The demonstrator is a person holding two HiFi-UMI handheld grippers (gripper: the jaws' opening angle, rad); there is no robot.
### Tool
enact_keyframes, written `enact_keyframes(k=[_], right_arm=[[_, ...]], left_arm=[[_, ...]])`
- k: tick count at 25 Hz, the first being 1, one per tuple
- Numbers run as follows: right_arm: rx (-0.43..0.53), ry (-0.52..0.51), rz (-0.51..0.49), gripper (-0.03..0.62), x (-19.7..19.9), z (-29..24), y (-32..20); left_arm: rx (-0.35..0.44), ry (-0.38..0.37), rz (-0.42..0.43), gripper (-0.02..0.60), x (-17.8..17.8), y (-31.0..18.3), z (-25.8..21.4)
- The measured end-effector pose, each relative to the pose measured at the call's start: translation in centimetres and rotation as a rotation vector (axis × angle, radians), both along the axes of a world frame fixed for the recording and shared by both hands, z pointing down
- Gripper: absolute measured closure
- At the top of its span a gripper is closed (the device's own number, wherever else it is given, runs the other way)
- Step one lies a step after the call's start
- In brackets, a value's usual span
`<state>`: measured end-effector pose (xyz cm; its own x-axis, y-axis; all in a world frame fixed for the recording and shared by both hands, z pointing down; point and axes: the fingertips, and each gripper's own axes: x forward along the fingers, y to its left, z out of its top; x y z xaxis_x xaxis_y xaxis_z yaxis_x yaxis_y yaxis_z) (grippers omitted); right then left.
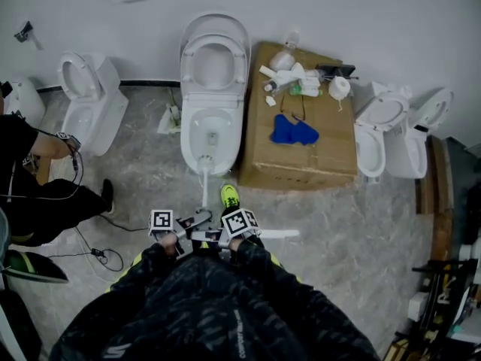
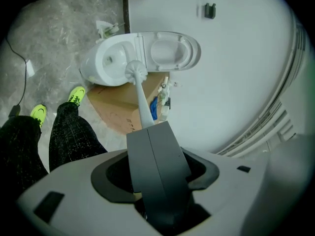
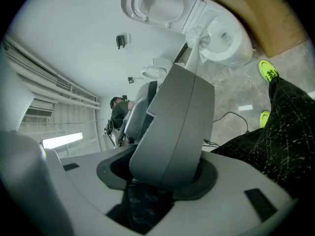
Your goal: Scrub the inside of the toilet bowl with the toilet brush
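Note:
A white toilet (image 1: 214, 130) stands against the wall with its lid and seat up; it also shows in the left gripper view (image 2: 106, 63) and the right gripper view (image 3: 224, 36). The white toilet brush (image 1: 204, 173) has its head at the bowl's front rim, and its handle runs back toward me. My left gripper (image 1: 189, 235) is shut on the handle, which comes out of the jaw tips (image 2: 143, 109). My right gripper (image 1: 219, 237) sits beside it, jaws together, the handle (image 3: 193, 53) rising past their tip.
A cardboard box (image 1: 301, 153) carrying a blue cloth (image 1: 293, 131), bottles and a paper roll stands right of the toilet. More toilets stand at left (image 1: 90, 100) and right (image 1: 391, 130). A person (image 1: 37, 186) sits at left, with a cable (image 1: 105, 258) on the floor.

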<state>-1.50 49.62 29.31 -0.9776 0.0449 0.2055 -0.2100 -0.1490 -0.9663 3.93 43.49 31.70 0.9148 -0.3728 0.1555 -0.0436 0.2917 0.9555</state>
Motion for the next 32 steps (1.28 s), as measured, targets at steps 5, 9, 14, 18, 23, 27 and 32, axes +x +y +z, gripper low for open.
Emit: enact_keyframes(k=[5, 9, 14, 18, 23, 27, 32], right_arm=[[0.043, -0.006, -0.018, 0.385, 0.9, -0.8, 2.1], [0.059, 0.017, -0.039, 0.385, 2.0, -0.8, 3.2], [0.049, 0.022, -0.021, 0.385, 3.5, -1.2, 3.8], [0.038, -0.014, -0.023, 0.385, 3.9, -1.0, 4.2], [0.055, -0.044, -0.045, 0.385, 4.3, -1.6, 4.5], [0.055, -0.031, -0.058, 0.385, 4.5, -1.5, 4.8], [0.067, -0.013, -0.072, 0.385, 4.8, -1.4, 4.9]], left_arm=[[0.031, 0.029, 0.0, 0.322, 1.1, 2.0, -1.0], [0.039, 0.024, 0.014, 0.322, 1.8, 3.0, -1.4], [0.033, 0.033, 0.028, 0.322, 3.6, 3.8, -2.2], [0.03, 0.019, 0.024, 0.322, 4.2, 4.1, -1.8], [0.036, 0.0, 0.016, 0.322, 4.5, 4.4, -1.7], [0.044, 0.003, 0.005, 0.322, 4.5, 4.5, -1.8], [0.024, -0.004, -0.005, 0.322, 4.5, 4.8, -2.1]])
